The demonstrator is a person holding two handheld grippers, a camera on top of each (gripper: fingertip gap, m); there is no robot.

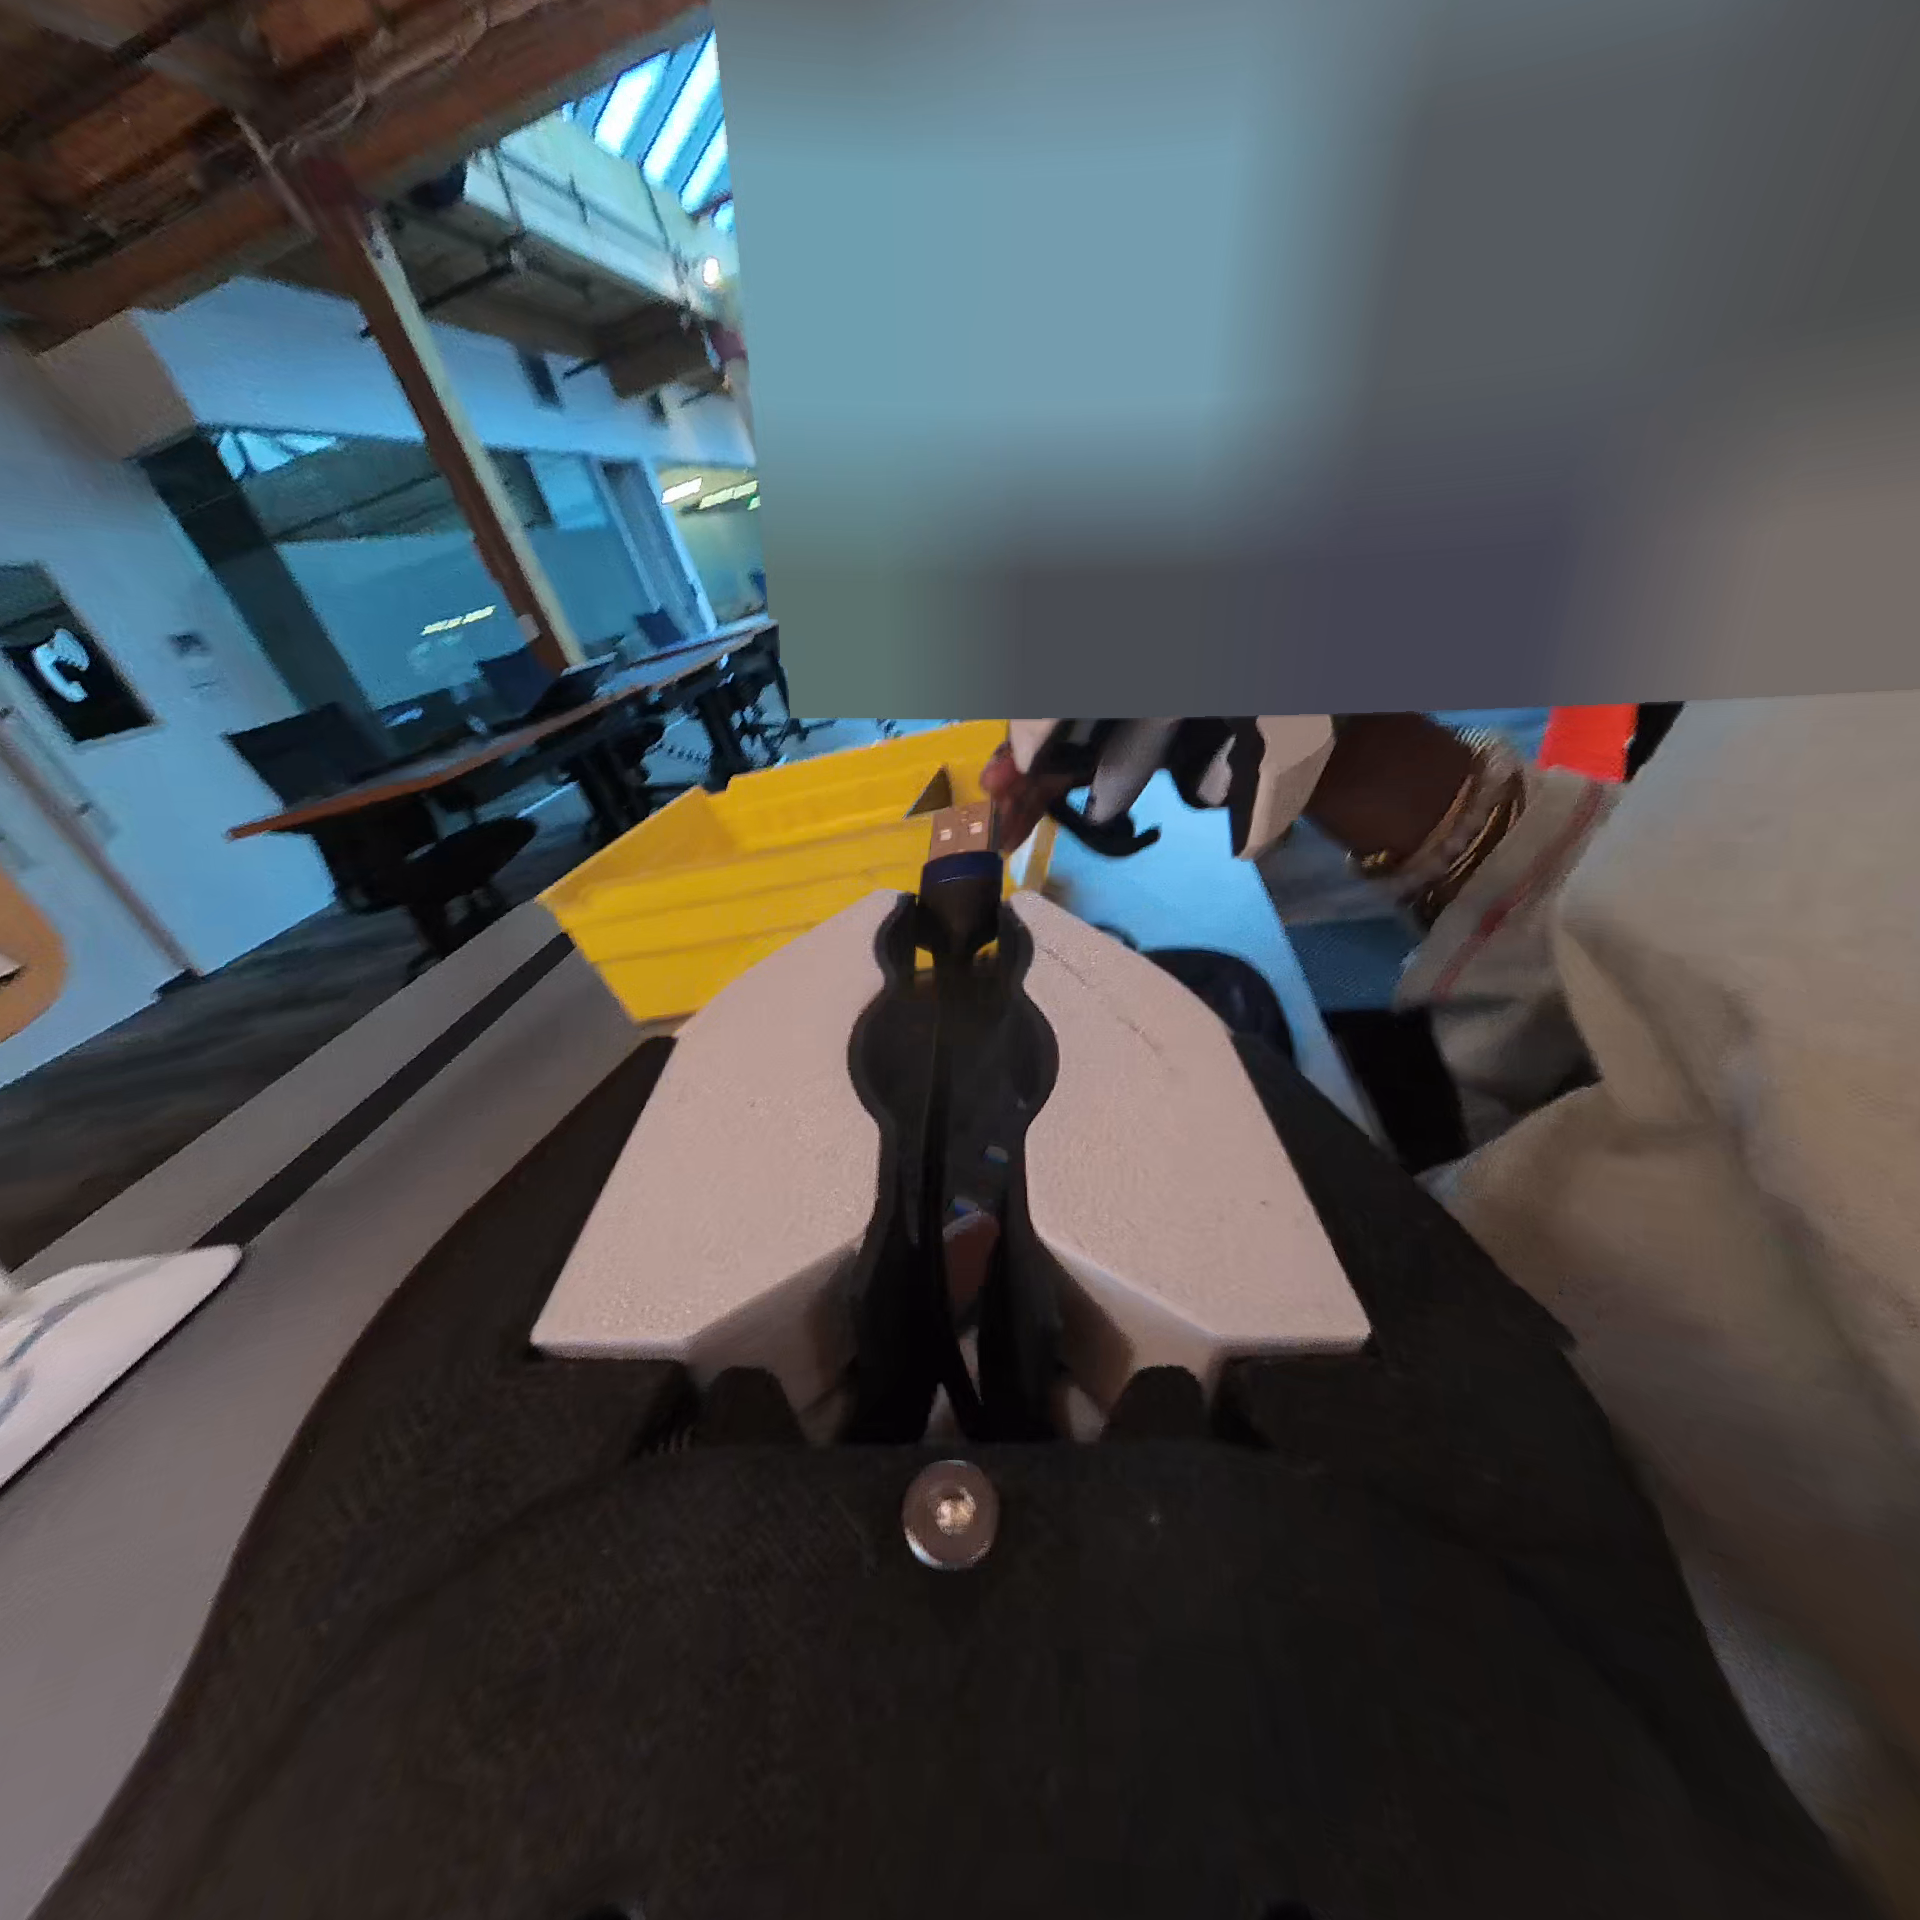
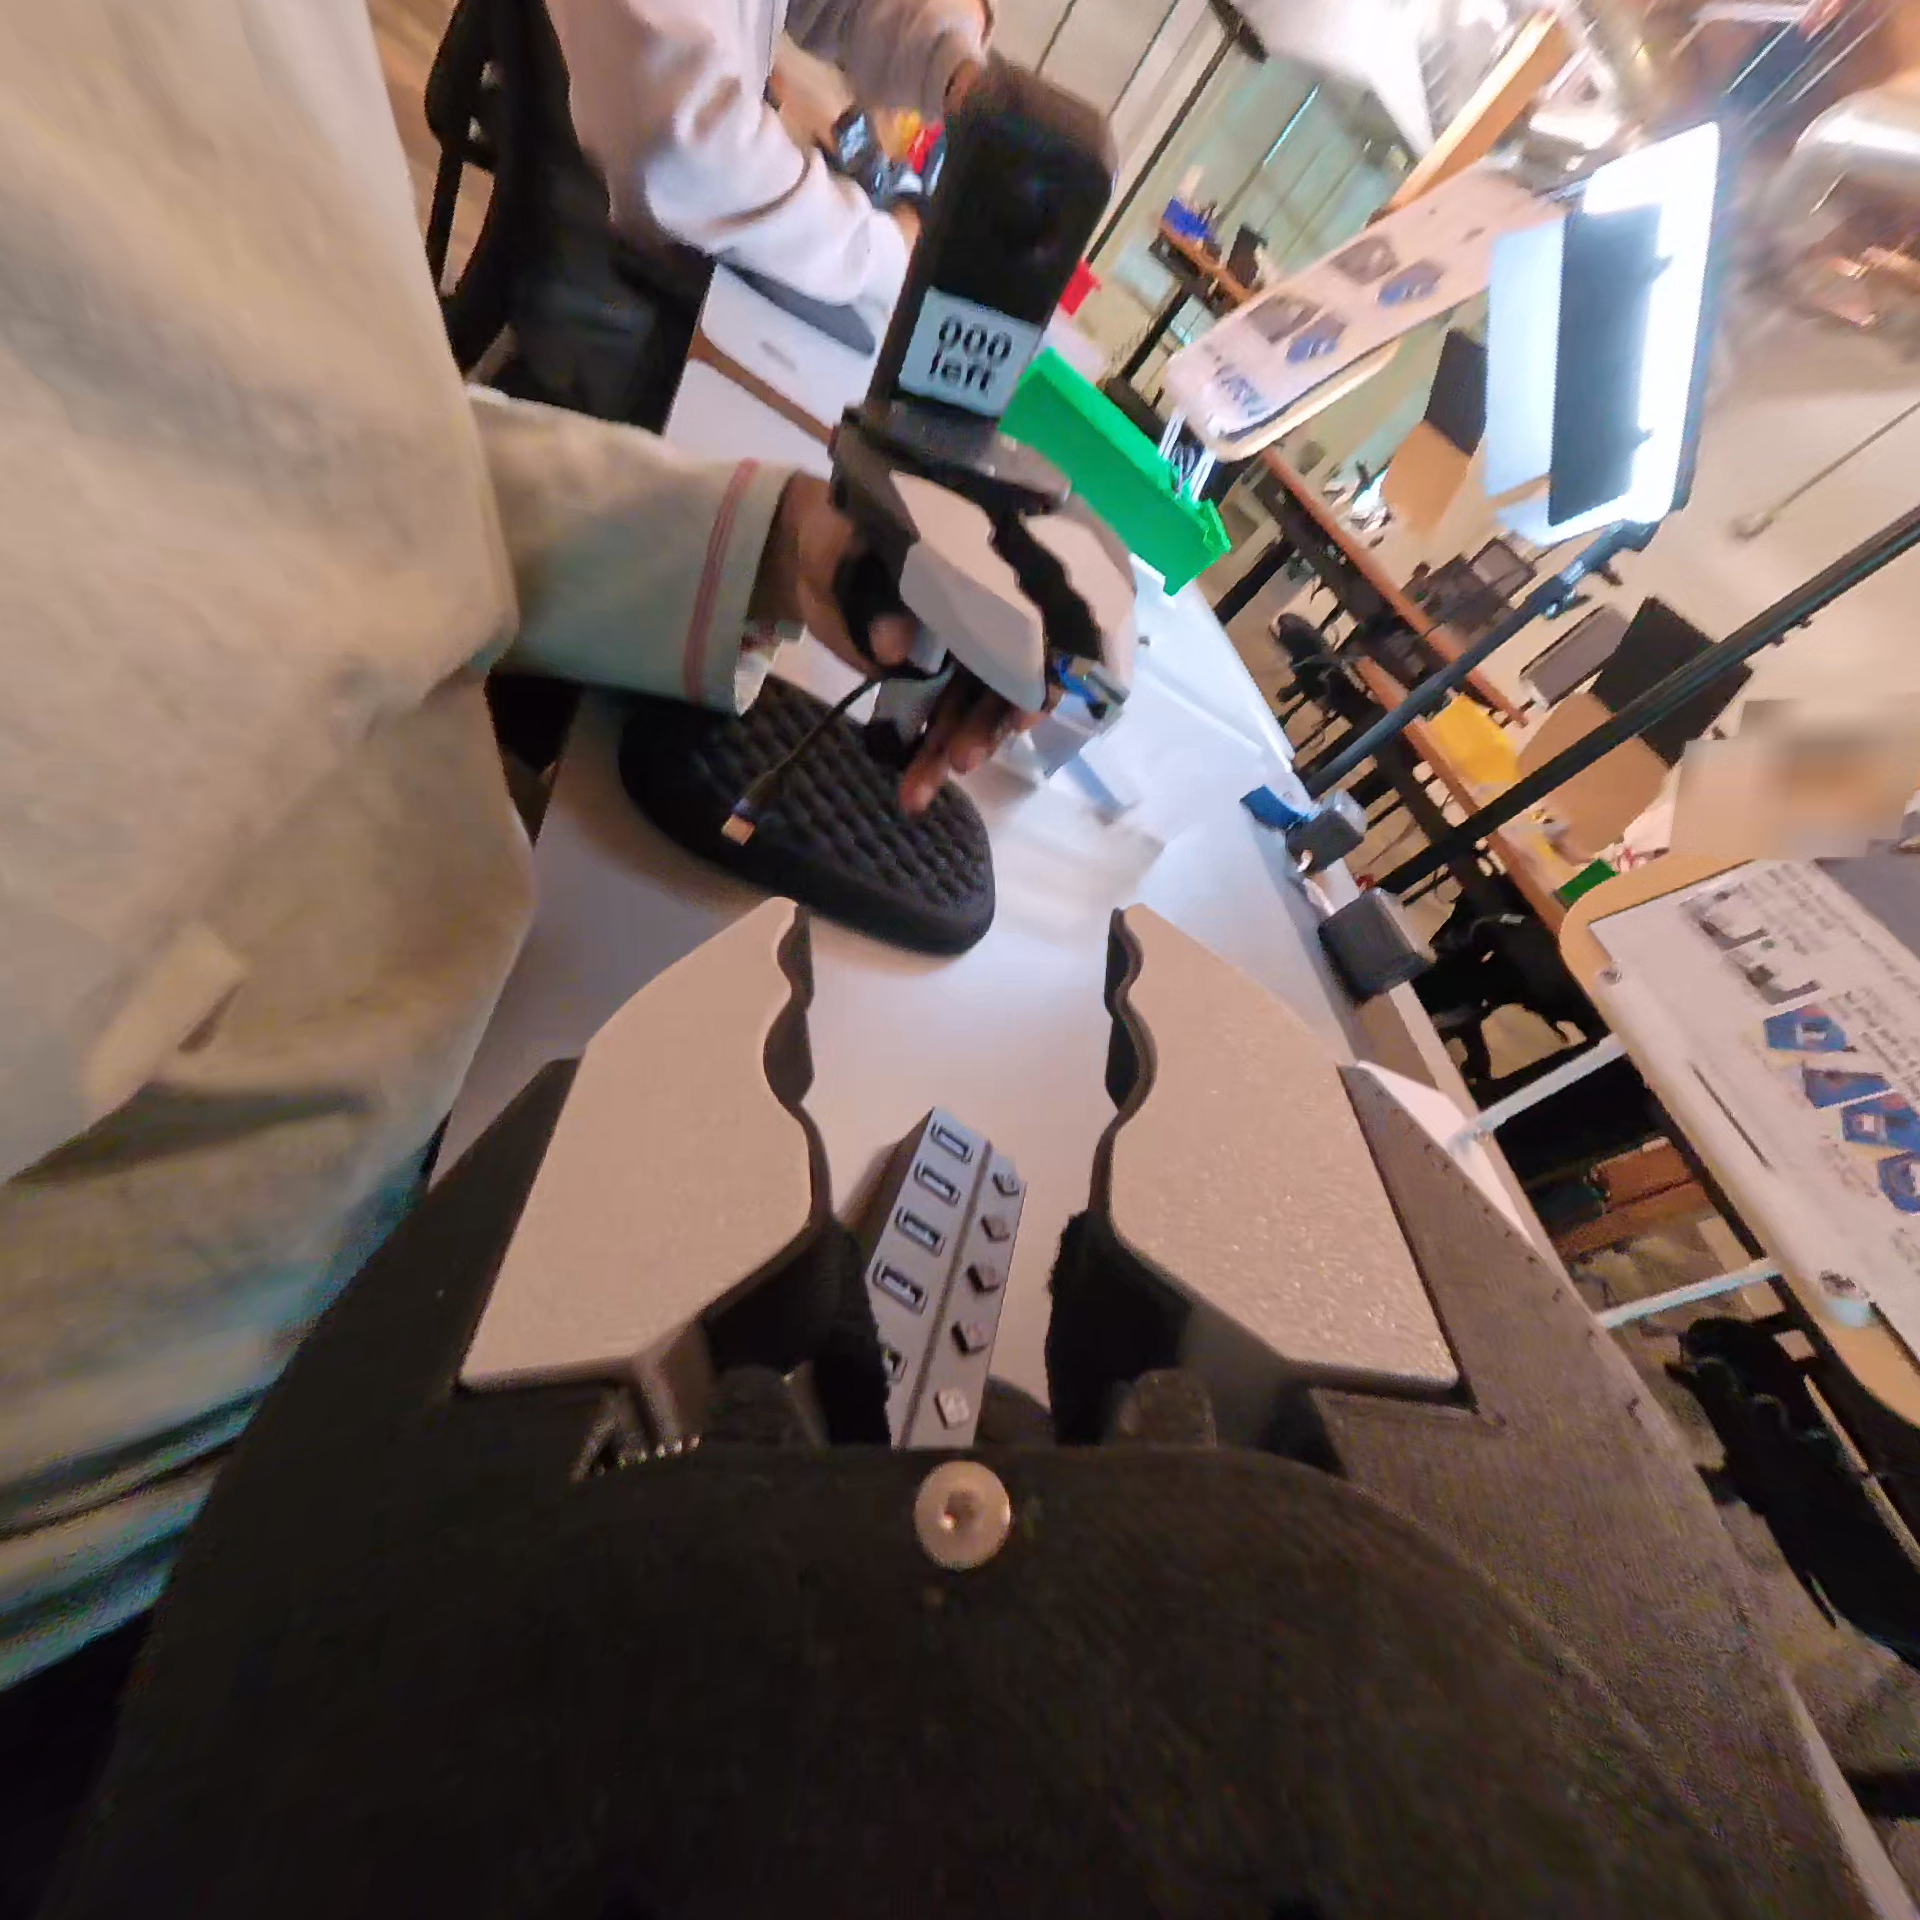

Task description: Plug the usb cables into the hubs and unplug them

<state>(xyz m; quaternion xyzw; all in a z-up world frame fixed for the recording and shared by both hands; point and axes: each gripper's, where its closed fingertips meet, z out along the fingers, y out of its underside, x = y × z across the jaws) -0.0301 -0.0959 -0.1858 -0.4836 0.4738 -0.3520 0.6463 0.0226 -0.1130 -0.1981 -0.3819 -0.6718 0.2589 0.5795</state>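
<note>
**Left clamps cable plug; right spread over hub**

Left gripper (image 1: 961,904) pinches the black, blue-collared USB cable (image 1: 961,868), silver plug protruding past its fingertips, yellow plastic bin (image 1: 748,883) behind. Right gripper (image 2: 956,935) stands agape above the grey multi-port USB hub (image 2: 940,1278), lying on the white table (image 2: 997,1029) between its fingers.

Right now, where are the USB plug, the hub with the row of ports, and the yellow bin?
USB plug (image 1: 961,831): left wrist view, on its metal tip.
Hub (image 2: 940,1278): right wrist view, on its port face.
Yellow bin (image 1: 748,883): left wrist view, on its side wall.
</note>
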